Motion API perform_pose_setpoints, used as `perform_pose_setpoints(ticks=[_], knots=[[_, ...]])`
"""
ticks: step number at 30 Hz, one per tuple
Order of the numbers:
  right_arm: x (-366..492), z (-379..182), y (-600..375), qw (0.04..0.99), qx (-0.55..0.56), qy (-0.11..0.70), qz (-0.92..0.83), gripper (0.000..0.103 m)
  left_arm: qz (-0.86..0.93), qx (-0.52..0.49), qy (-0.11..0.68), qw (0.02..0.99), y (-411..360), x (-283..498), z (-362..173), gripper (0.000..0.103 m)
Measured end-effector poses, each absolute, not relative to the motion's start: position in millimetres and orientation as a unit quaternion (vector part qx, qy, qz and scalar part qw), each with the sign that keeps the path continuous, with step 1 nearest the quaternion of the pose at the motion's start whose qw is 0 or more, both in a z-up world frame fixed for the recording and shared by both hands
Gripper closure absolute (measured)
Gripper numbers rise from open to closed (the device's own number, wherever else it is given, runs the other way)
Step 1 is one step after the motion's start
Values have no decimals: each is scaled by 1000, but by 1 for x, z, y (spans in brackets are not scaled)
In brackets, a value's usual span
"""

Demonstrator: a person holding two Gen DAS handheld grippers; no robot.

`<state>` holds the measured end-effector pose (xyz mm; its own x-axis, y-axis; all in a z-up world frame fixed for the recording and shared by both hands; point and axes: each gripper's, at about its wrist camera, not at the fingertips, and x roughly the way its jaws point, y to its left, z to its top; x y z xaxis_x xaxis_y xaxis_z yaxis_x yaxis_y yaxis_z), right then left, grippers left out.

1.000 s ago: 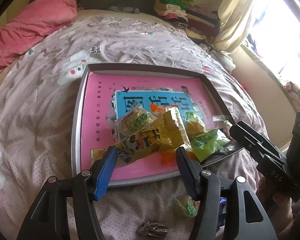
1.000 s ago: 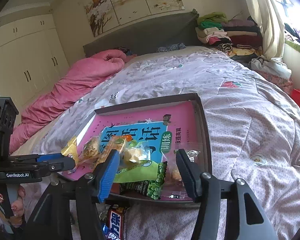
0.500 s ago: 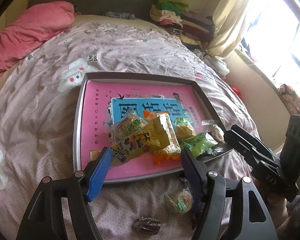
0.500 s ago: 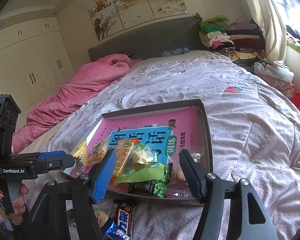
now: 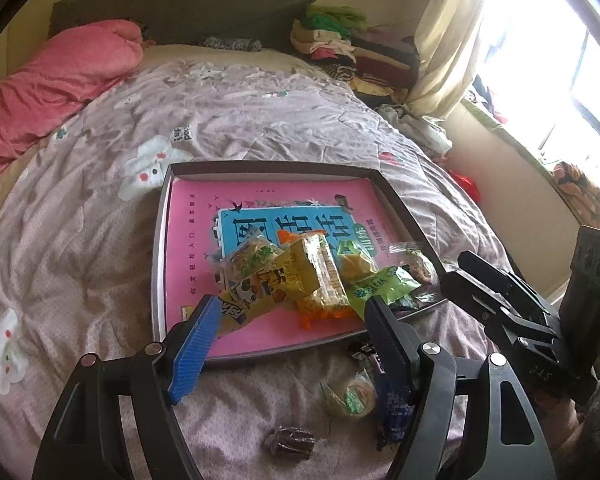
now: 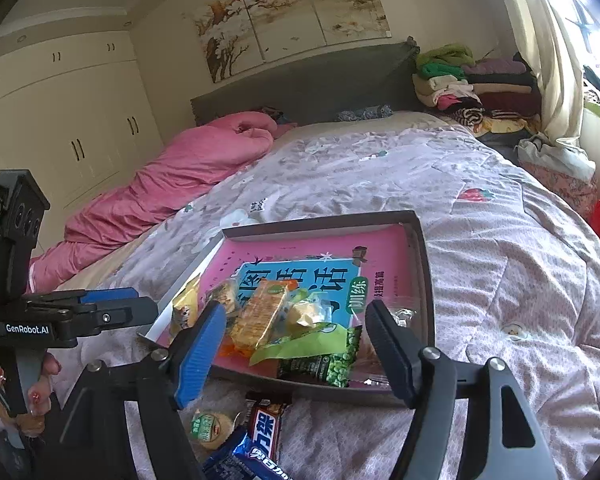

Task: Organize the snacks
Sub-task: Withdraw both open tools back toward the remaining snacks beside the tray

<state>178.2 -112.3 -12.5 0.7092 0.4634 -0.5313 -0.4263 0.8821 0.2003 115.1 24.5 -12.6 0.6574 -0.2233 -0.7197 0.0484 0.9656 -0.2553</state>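
From the left wrist, the left hand-held gripper (image 5: 290,320) hangs over the near edge of the bed (image 5: 100,240) with its jaws opening and nothing between the pads. Past its tips a dark shallow tray (image 5: 161,248) lies on the quilt, and a pile of snack packets (image 5: 300,276) sits at the tray's near right corner. On the quilt just short of the tray lie a round green-labelled snack (image 5: 350,396), a dark wrapped candy (image 5: 288,442) and a blue packet (image 5: 394,412) partly behind the right finger. The right hand-held gripper (image 5: 460,272) reaches in from the right, near the tray's corner.

From the right wrist, the right hand-held gripper (image 6: 292,334) has its jaws opening, empty, above the same pile (image 6: 288,332). A green pea packet (image 6: 320,364) appears to overhang the tray's near rim, though the angle is poor. A chocolate bar (image 6: 266,424) and the round snack (image 6: 208,428) lie on the quilt below.
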Motion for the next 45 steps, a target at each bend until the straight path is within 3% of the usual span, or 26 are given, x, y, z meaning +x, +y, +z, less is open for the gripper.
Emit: perform_pose_setpoints(ticks=[20, 45], knots=[[142, -7, -100, 919, -25, 294, 260, 23, -83, -87, 418, 901, 19, 95, -12, 26], [120, -21, -95, 891, -58, 346, 290, 21, -101, -50, 453, 884, 3, 81, -28, 26]])
